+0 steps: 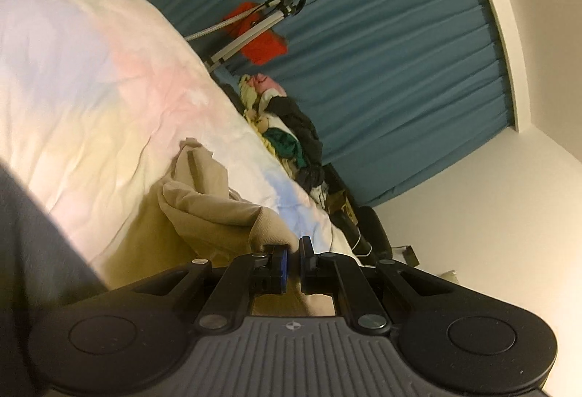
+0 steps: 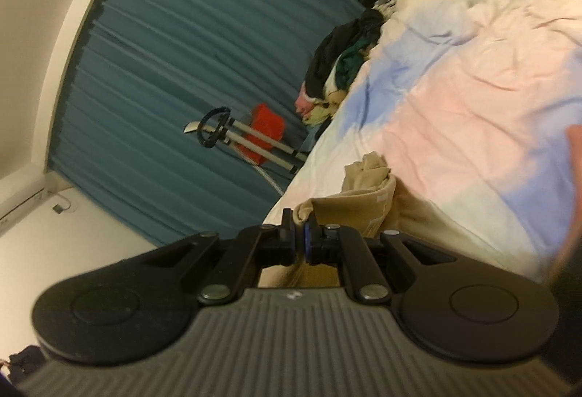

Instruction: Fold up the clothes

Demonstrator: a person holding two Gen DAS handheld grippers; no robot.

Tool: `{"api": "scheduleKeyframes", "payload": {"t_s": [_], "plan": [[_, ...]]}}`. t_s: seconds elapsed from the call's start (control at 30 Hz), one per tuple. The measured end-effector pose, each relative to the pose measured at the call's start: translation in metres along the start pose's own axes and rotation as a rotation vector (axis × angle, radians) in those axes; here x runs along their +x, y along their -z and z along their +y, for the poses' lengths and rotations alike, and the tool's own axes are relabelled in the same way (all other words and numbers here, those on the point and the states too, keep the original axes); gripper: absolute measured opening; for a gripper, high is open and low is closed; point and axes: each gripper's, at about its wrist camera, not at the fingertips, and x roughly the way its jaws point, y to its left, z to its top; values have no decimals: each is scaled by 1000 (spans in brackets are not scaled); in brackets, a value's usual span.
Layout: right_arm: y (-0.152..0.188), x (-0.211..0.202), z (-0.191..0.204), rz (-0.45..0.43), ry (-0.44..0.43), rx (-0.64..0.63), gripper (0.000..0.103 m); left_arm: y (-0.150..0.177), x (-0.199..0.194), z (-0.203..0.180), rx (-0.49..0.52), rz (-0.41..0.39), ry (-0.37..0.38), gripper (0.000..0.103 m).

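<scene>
A beige garment lies bunched on the pastel duvet, with its near part lifted. In the left wrist view my left gripper is shut on its ribbed edge, and the cloth drapes over one fingertip and hangs under the jaws. In the right wrist view the beige garment rises from the duvet to my right gripper, which is shut on a fold of it. Both views are tilted and blurred.
A pile of mixed clothes sits at the bed's far edge. Behind it hangs a teal curtain, with a stand holding something red in front. A dark sleeve fills the left.
</scene>
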Motion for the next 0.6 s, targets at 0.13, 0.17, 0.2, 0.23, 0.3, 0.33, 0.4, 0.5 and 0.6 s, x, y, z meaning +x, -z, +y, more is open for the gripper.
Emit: {"api": "scheduleKeyframes", "payload": {"t_s": [0.13, 0.17, 0.2, 0.23, 0.3, 0.33, 0.4, 0.5, 0.6], "plan": [[-17, 26, 9, -5, 20, -20, 8, -17, 23, -6, -8, -7, -11, 6], [-23, 39, 13, 1, 29, -30, 8, -24, 35, -9, -6, -10, -20, 6], [-30, 53, 17, 7, 38, -37, 8, -33, 49, -12, -2, -13, -35, 6], [-36, 68, 22, 12, 47, -44, 8, -43, 67, -16, 3, -16, -51, 6], [-48, 101, 28, 18, 75, -56, 8, -61, 98, -20, 7, -15, -80, 7], [-54, 119, 30, 21, 93, -60, 8, -71, 116, -21, 9, -11, -104, 7], [-63, 157, 33, 28, 133, -74, 8, -85, 150, -19, 25, -3, -160, 7], [-68, 208, 23, 55, 181, -81, 8, -99, 197, -10, 60, 9, -250, 7], [-66, 249, 3, 93, 215, -79, 8, -106, 239, 8, 94, 30, -315, 7]]}}
